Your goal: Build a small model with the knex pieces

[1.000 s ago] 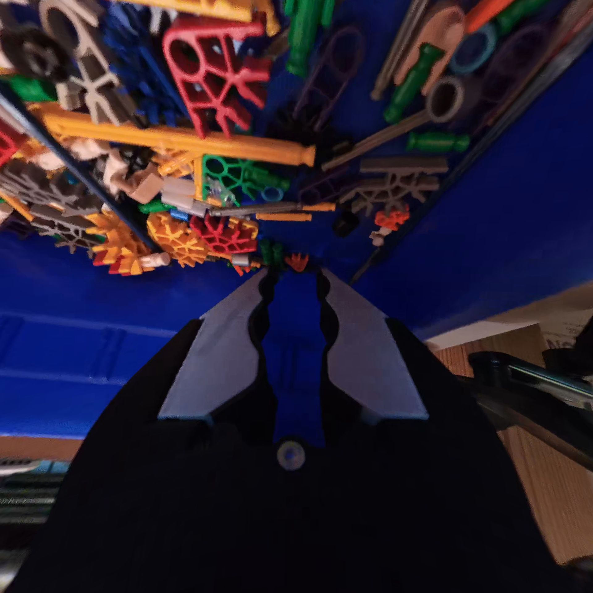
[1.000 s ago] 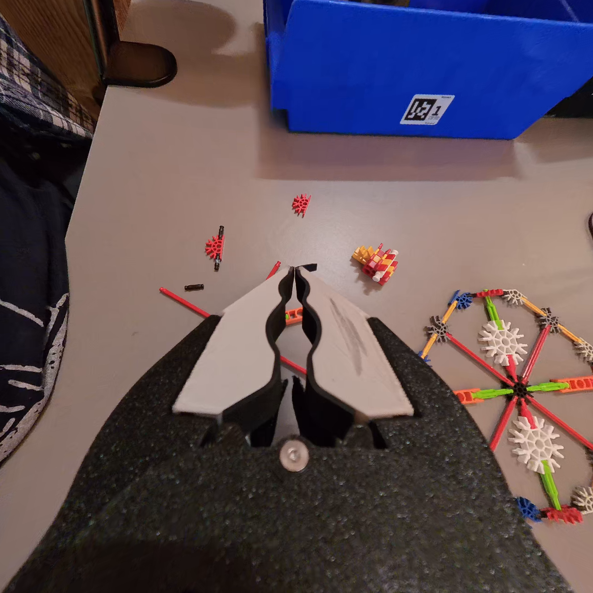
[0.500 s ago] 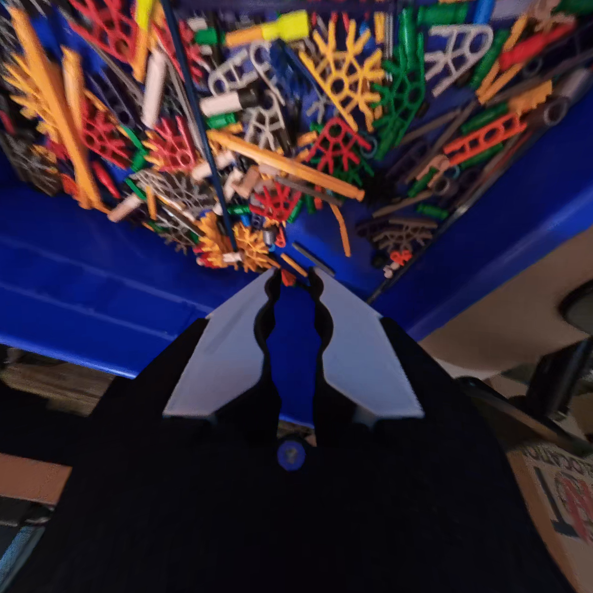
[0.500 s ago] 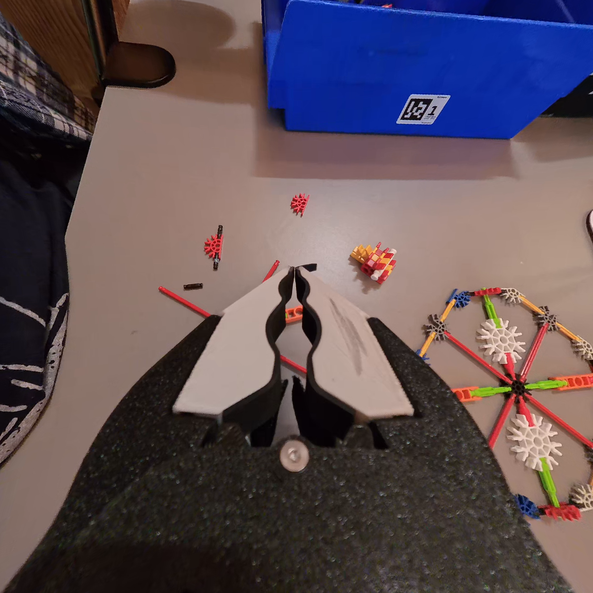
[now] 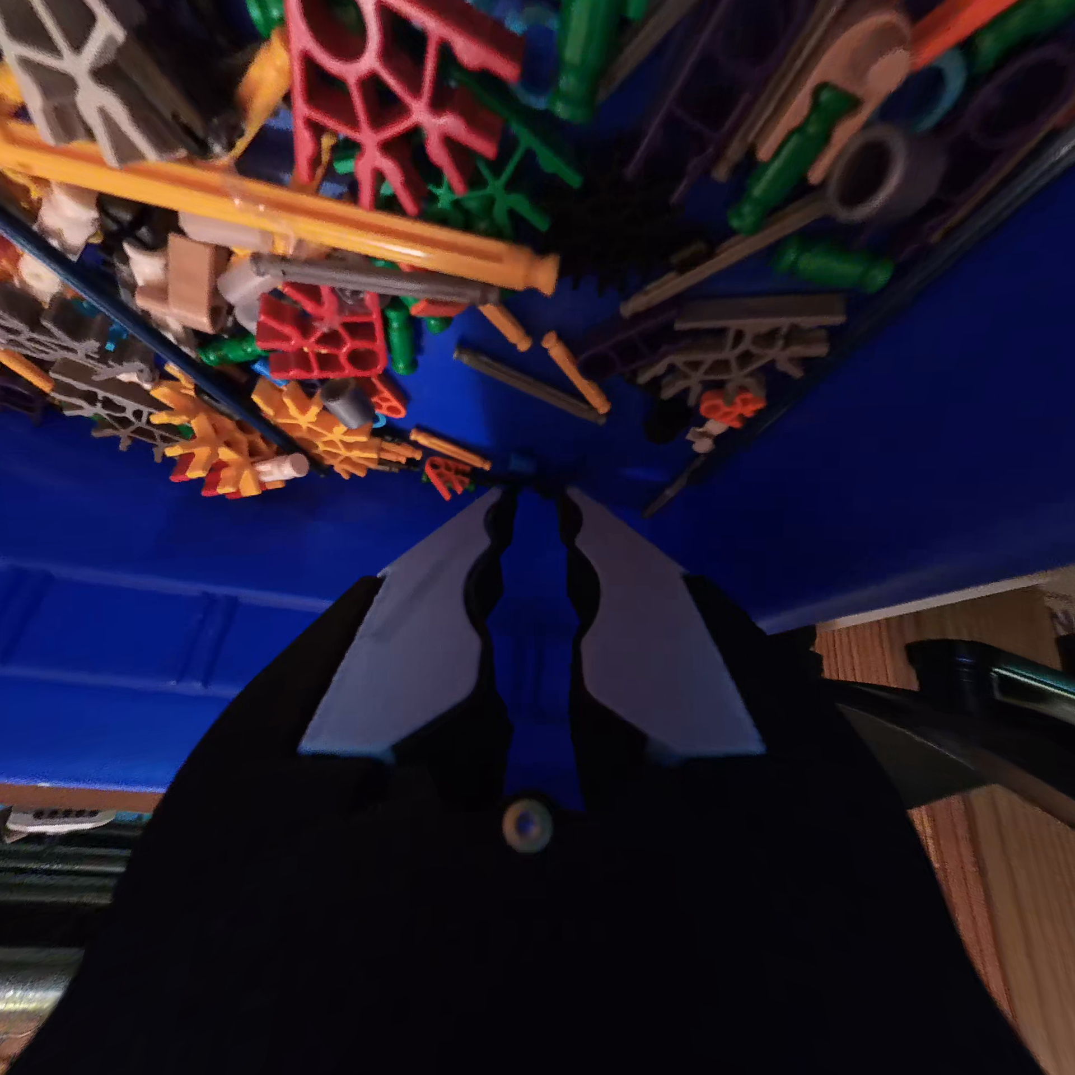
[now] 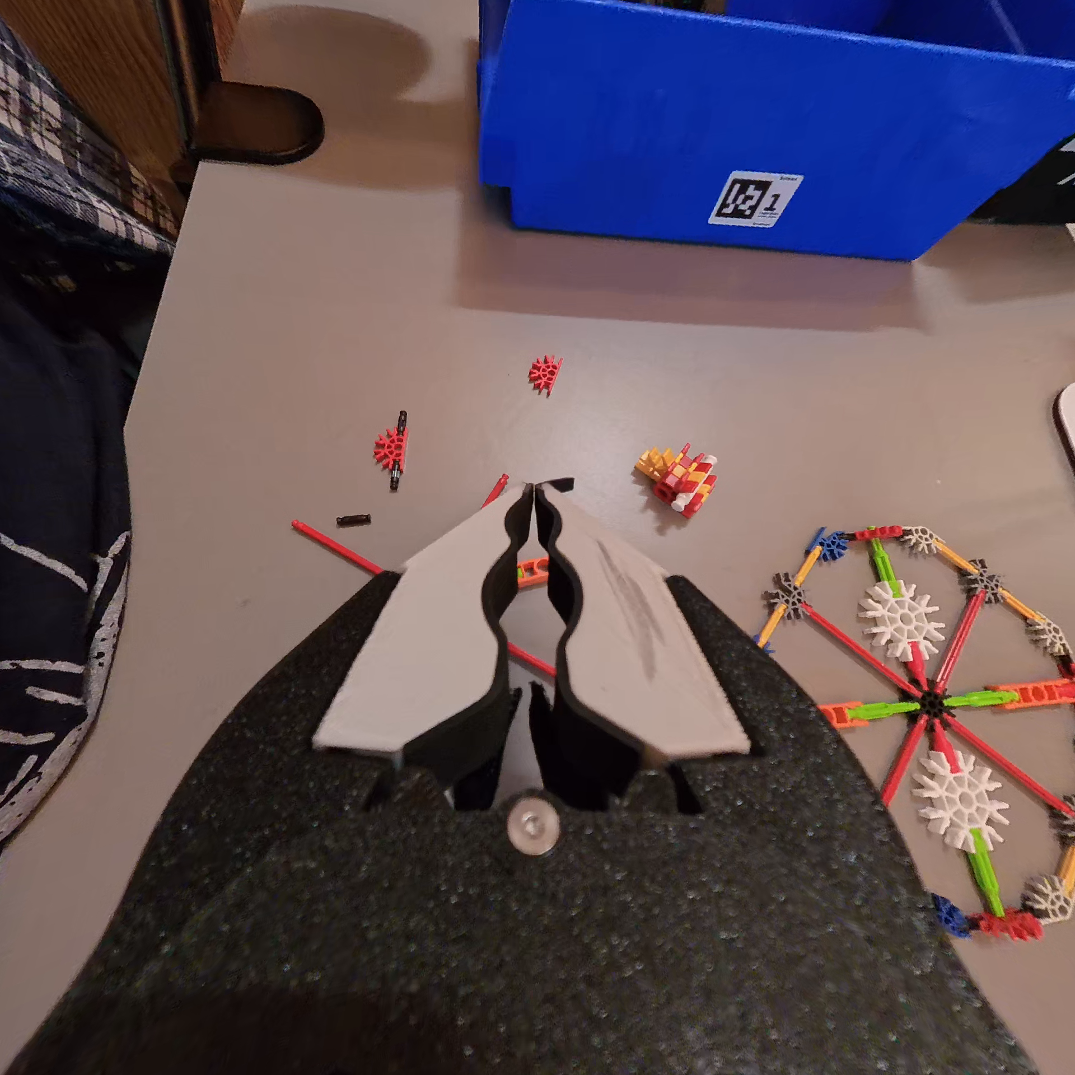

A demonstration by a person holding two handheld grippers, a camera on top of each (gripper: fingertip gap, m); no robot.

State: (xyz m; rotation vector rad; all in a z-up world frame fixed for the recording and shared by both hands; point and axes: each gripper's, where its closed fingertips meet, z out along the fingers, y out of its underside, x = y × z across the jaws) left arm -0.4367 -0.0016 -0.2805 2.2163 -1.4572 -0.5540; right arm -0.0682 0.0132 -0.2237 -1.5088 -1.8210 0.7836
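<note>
Left gripper [image 5: 532, 494] noses into the blue bin [image 5: 872, 494], fingers slightly spread, empty, beside a red connector [image 5: 447, 477]. Right gripper [image 6: 534, 486] hovers over the table [image 6: 349, 302], fingers pressed together.

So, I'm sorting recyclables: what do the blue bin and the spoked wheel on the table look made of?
Blue bin: apparently moulded plastic, smooth with a soft sheen. Spoked wheel: likely hard plastic, given its saturated colours and crisp snap-together rods and connectors.
</note>
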